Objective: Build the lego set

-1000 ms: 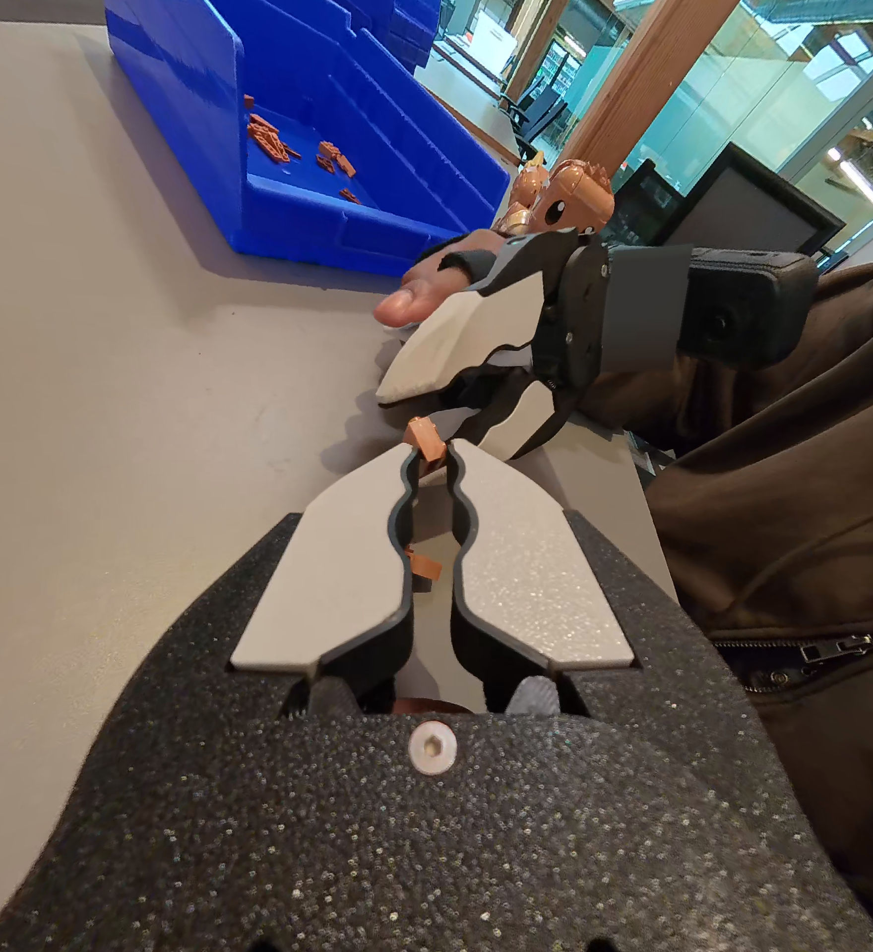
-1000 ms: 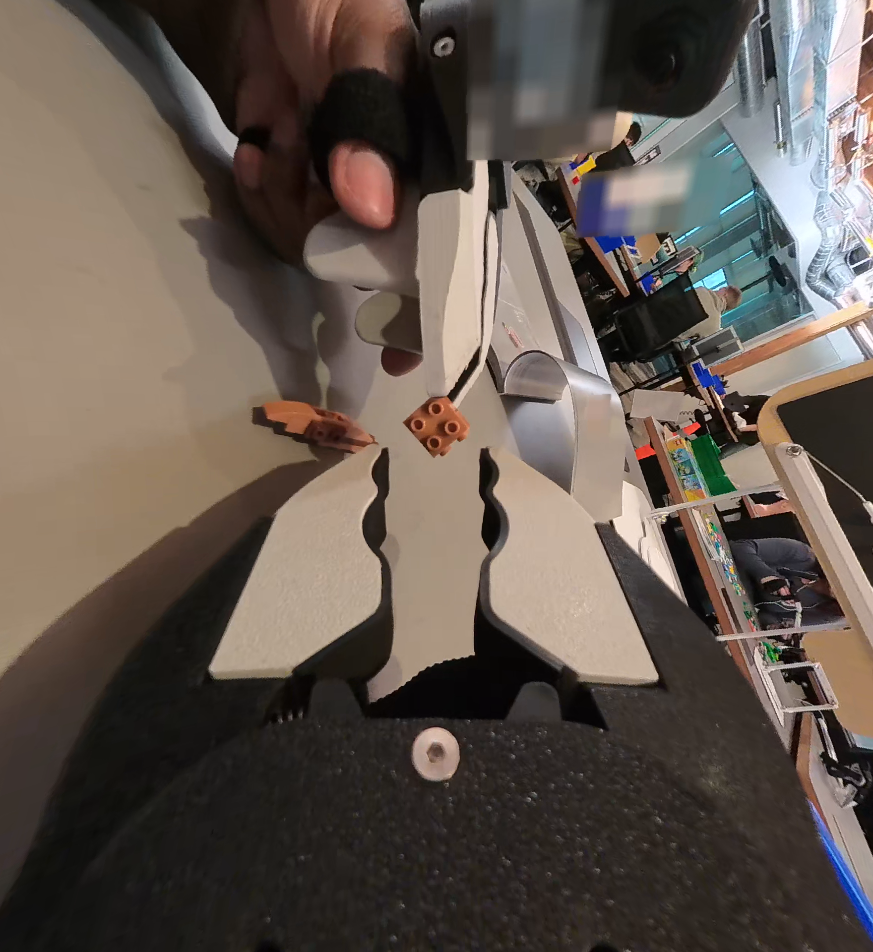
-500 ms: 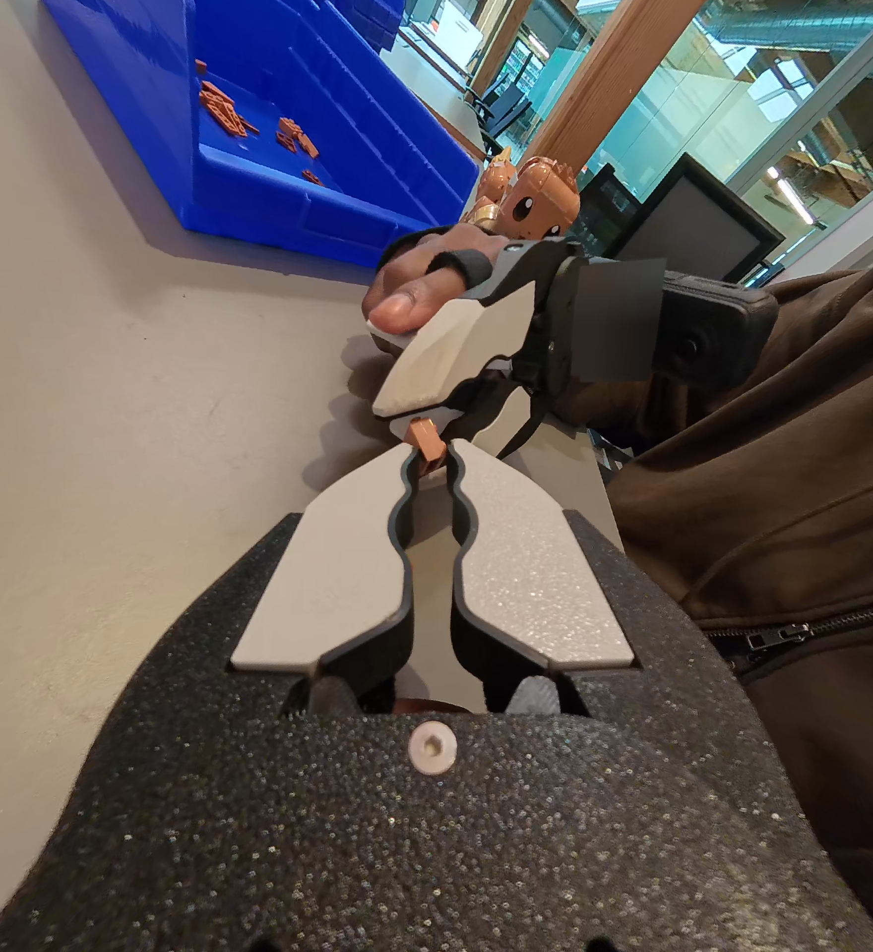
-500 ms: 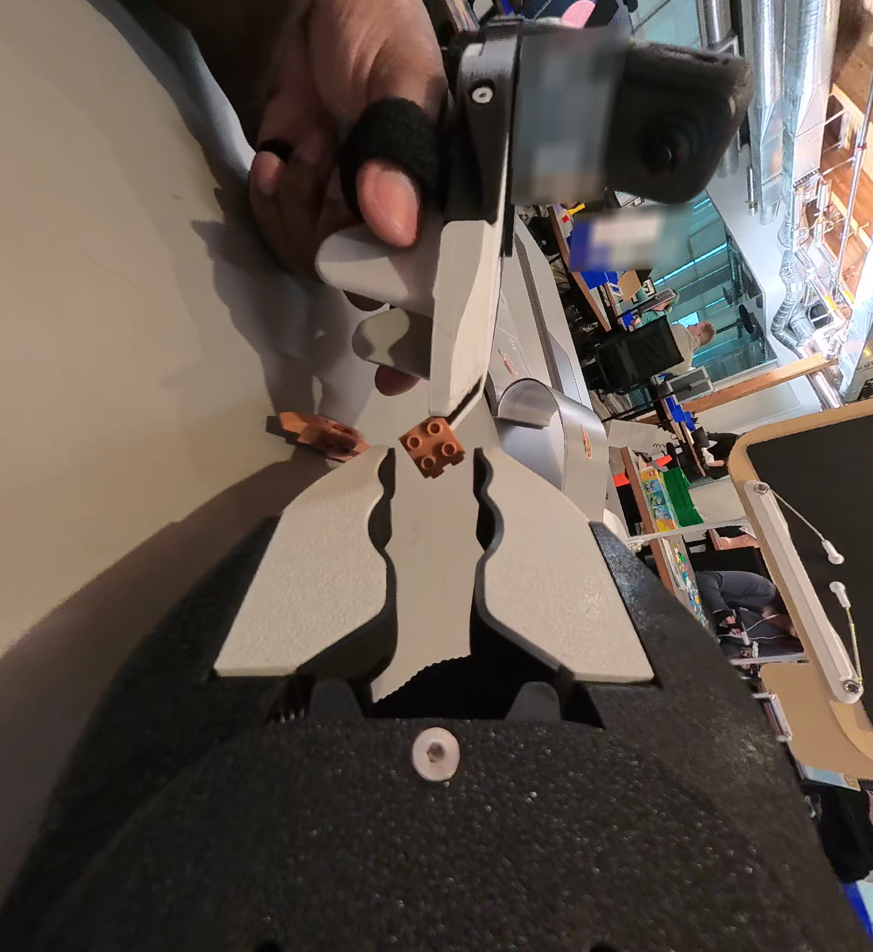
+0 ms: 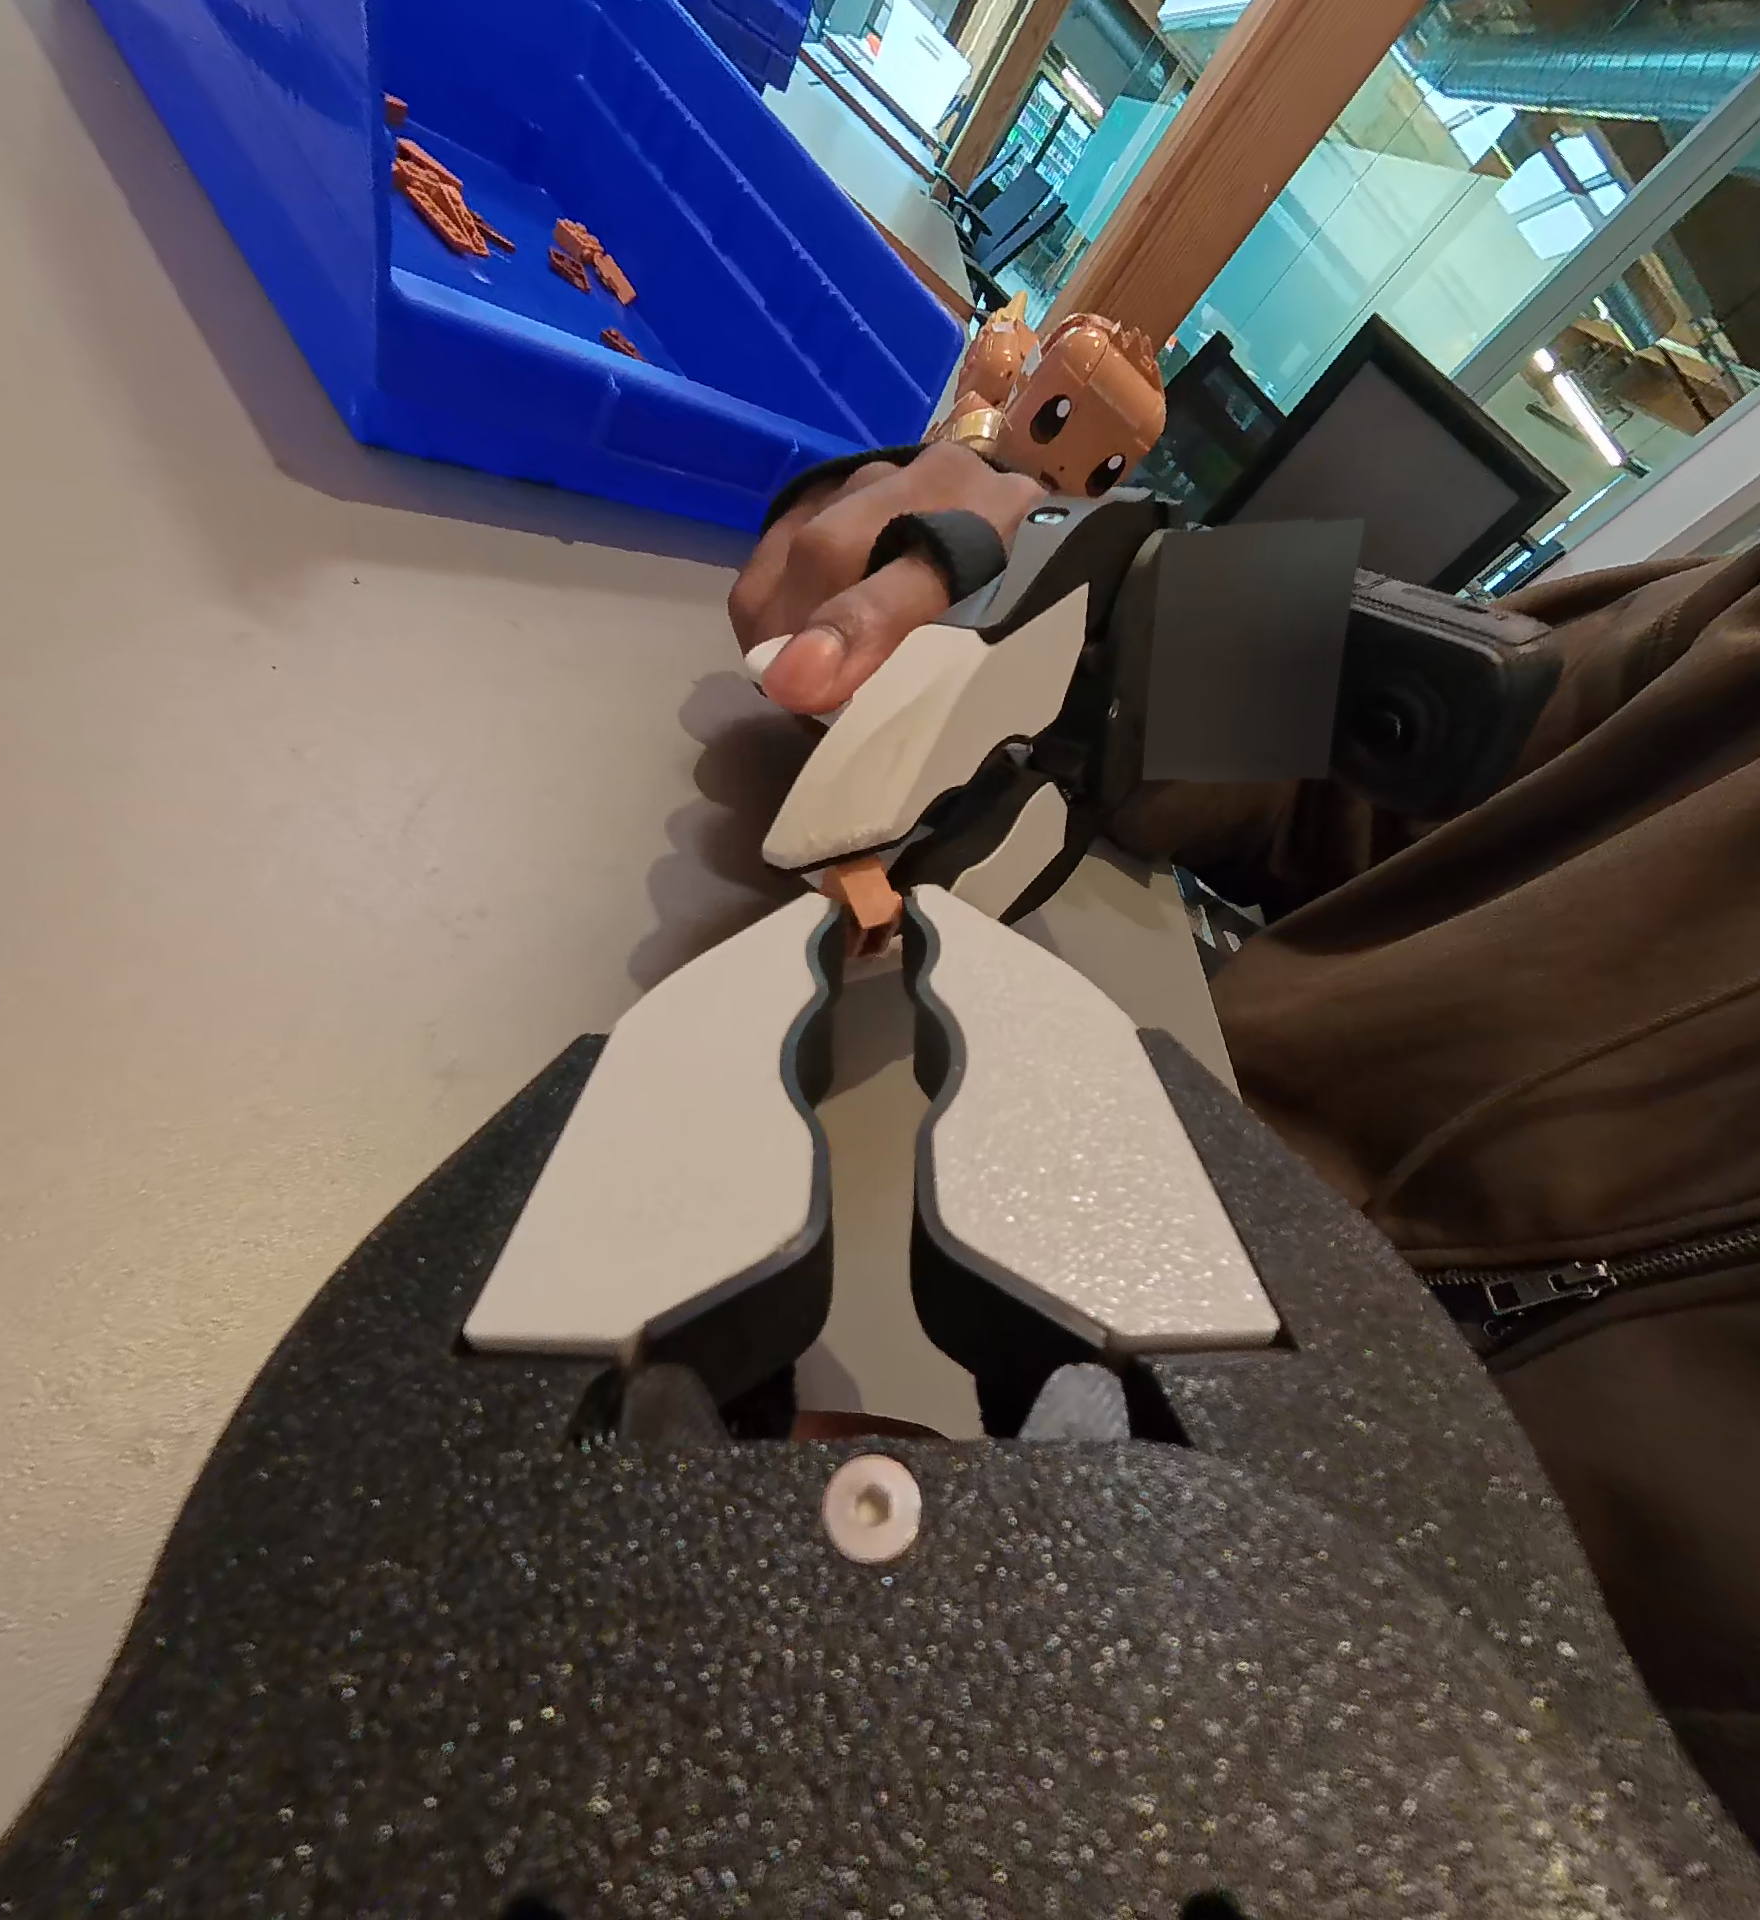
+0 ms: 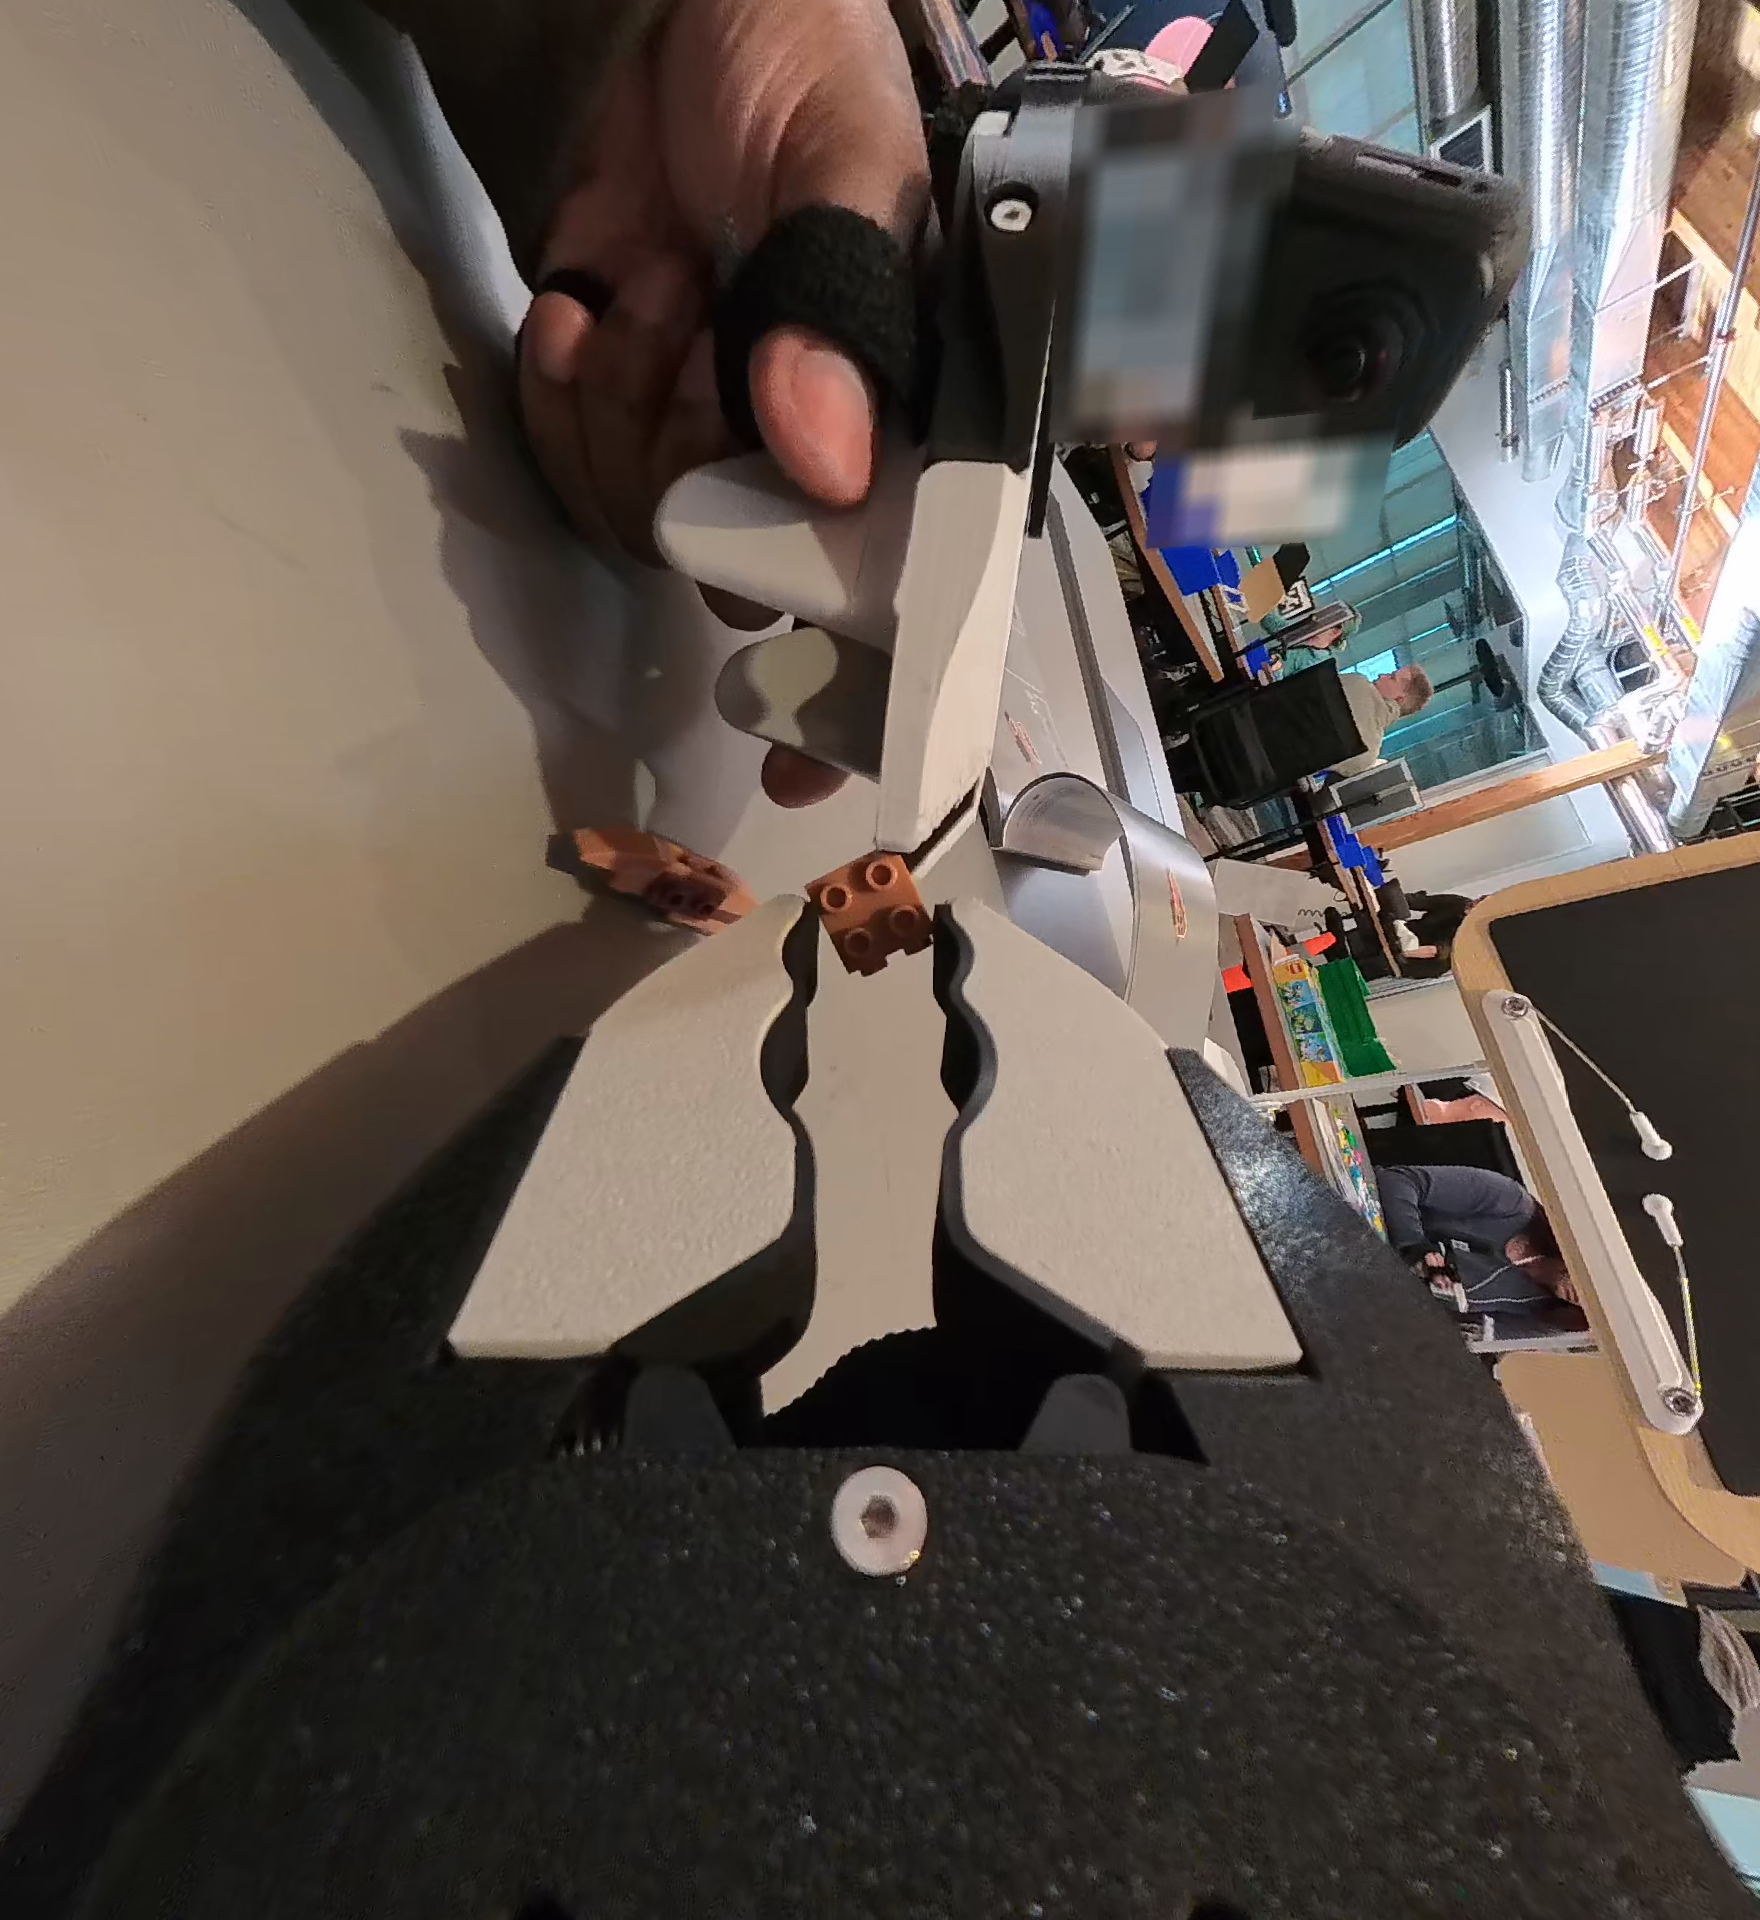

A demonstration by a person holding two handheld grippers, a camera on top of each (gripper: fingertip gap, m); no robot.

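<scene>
Brick (image 5: 868, 914) sits pinched between left gripper (image 5: 868, 920) fingertips.

Two grippers: left gripper (image 5: 863, 914), right gripper (image 6: 871, 914). Two loose brown pieces: square brick (image 6: 874, 914), another piece (image 6: 652, 868). One blue bin (image 5: 585, 260), far left.

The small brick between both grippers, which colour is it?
Orange-brown brick, clearest in the right wrist view.

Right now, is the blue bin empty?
No: in the left wrist view, the blue bin has several small orange-brown lego pieces scattered on its floor.
</scene>
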